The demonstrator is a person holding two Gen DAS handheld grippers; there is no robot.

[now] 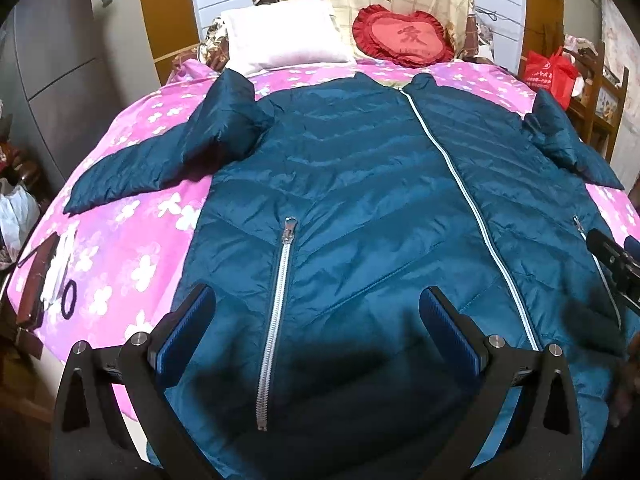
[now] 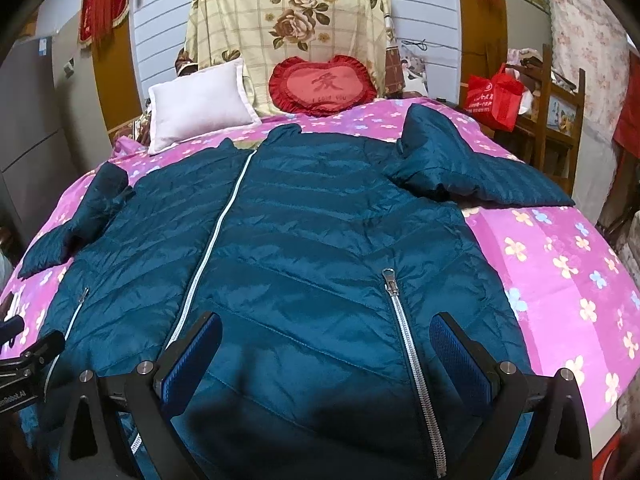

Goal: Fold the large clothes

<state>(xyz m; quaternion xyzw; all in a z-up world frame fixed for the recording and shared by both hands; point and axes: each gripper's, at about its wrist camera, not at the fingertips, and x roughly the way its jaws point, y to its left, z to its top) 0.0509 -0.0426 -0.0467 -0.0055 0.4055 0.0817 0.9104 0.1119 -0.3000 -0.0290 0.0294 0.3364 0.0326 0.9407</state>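
**One big blue jacket lying flat on the bed**

Closest to us are the two grippers. The left gripper (image 1: 316, 320) hangs over the bottom part of the jacket, and its two fingers (image 1: 188, 328) are wide apart with nothing between them. The right gripper (image 2: 328, 344) hangs over the other bottom part, and its two fingers (image 2: 460, 354) are wide apart too, holding nothing. Each gripper makes a dark shadow on the cloth under it.

There is one jacket (image 1: 360, 184). It is dark blue-green, puffy and shiny, with slanted stitched lines. It lies front side up on the bed (image 2: 560, 264), with the bottom edge near us and the collar far away. It is zipped shut. It has three zippers: one long light one (image 1: 468, 200) up the middle, and two silver pocket zippers (image 2: 412, 360), one on each side. It has two sleeves. The left sleeve (image 1: 160, 160) sticks out to the side and bends, and the right sleeve (image 2: 472, 168) does the same.

The bed cover is pink with little flowers. Near its left edge lie one black hair tie (image 1: 69, 299) and some white stuff that is too blurry to name.

Far away, at the head of the bed, are two pillows: one white pillow (image 2: 200, 102) and one red heart pillow (image 2: 322, 86). Behind them hangs a cream flowered cloth (image 2: 288, 12). One red bag (image 2: 494, 94) sits off to the right.
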